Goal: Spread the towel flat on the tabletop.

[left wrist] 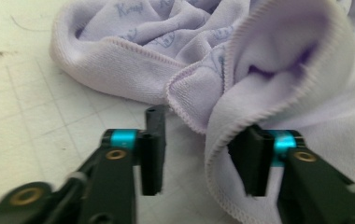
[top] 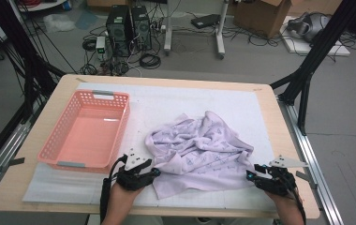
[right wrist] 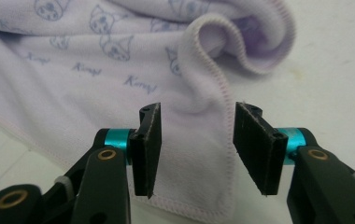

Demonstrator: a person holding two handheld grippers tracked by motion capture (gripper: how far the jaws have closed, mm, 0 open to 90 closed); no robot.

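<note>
A crumpled lilac towel (top: 199, 150) with a small cat print lies on the white mat in the middle of the table. My left gripper (top: 156, 172) is at the towel's near left edge; in the left gripper view it (left wrist: 203, 154) stands open, with a hemmed fold of the towel (left wrist: 278, 60) just ahead and against its right jaw. My right gripper (top: 250, 174) is at the towel's near right corner. In the right gripper view it (right wrist: 196, 144) is open, with the towel's stitched edge (right wrist: 213, 126) lying between the jaws.
An empty pink plastic basket (top: 54, 150) stands on the left part of the table. The white gridded mat (top: 241, 103) covers most of the wooden tabletop. Computers, cables and boxes sit on the floor beyond the far edge.
</note>
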